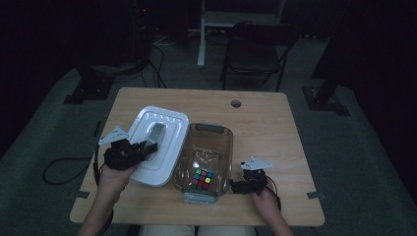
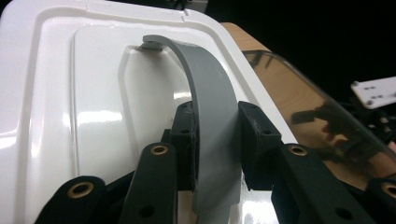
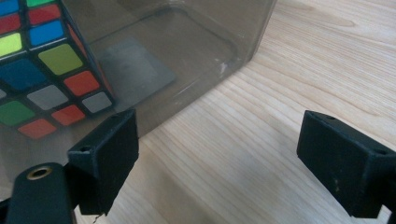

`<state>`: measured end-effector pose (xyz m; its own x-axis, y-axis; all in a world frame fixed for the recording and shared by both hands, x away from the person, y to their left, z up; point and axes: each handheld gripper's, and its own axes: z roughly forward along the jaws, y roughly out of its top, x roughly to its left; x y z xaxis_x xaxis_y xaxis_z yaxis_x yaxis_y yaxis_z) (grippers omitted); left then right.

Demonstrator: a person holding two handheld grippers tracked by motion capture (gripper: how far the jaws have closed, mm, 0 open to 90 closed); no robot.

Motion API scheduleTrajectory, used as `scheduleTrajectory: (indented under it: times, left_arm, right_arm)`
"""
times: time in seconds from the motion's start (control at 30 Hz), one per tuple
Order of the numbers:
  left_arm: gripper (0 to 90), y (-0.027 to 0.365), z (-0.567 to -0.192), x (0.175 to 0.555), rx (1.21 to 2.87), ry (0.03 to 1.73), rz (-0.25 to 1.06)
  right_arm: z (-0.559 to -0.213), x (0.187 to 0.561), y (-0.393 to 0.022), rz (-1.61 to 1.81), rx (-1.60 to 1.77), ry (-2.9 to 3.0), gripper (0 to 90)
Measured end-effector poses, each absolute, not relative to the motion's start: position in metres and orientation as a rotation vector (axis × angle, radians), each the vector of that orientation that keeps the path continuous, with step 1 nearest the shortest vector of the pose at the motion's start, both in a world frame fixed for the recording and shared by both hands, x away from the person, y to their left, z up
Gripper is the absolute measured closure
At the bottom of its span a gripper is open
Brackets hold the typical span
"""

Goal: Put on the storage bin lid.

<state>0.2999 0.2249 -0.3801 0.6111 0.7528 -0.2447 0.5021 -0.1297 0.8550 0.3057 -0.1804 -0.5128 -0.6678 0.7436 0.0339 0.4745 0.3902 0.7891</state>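
A white lid (image 1: 160, 147) with a grey arched handle (image 2: 205, 107) tilts over the left edge of a clear smoky box (image 1: 223, 147). My left gripper (image 1: 147, 146) is shut on that handle, and in the left gripper view the pads (image 2: 184, 140) press both sides of the grey strip. A colourful puzzle cube (image 1: 202, 178) lies inside the box near its front; the right gripper view has it (image 3: 42, 70) behind the clear wall. My right gripper (image 1: 235, 187) stands open just right of the box's front corner, its fingertips (image 3: 109, 149) apart over bare wood.
The wooden table (image 1: 265, 123) has a round cable hole (image 1: 236, 103) near its far edge. A folding chair (image 1: 255, 49) stands behind the table. Cables lie on the floor at the left.
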Motion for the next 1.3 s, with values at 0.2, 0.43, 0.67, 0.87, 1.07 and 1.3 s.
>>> scheduleTrajectory:
  times: [0.2, 0.43, 0.67, 0.87, 1.07, 1.3]
  left_arm:
    - [70.9, 0.213, -0.378, 0.301, 1.806, 0.986, 0.284]
    - [71.0, 0.202, -0.378, 0.302, 1.836, 0.959, 0.265]
    - [71.0, 0.191, -0.379, 0.306, 1.864, 0.934, 0.249]
    - [71.0, 0.187, -0.38, 0.31, 1.877, 0.933, 0.235]
    - [70.9, 0.18, -0.382, 0.314, 1.882, 0.94, 0.223]
    - [70.7, 0.167, -0.388, 0.324, 1.921, 0.959, 0.197]
  right_arm:
    - [-0.512, 0.307, -0.167, 1.164, 1.042, 2.327, 12.7]
    - [-0.512, 0.308, -0.149, 1.176, 1.026, 2.342, 12.4]
    - [-0.511, 0.313, -0.122, 1.181, 0.981, 2.367, 12.3]
    - [-0.511, 0.318, -0.104, 1.194, 0.964, 2.378, 12.0]
    - [-0.509, 0.316, -0.109, 1.194, 0.967, 2.353, 12.0]
    - [-0.506, 0.32, -0.132, 1.212, 1.04, 2.284, 12.0]
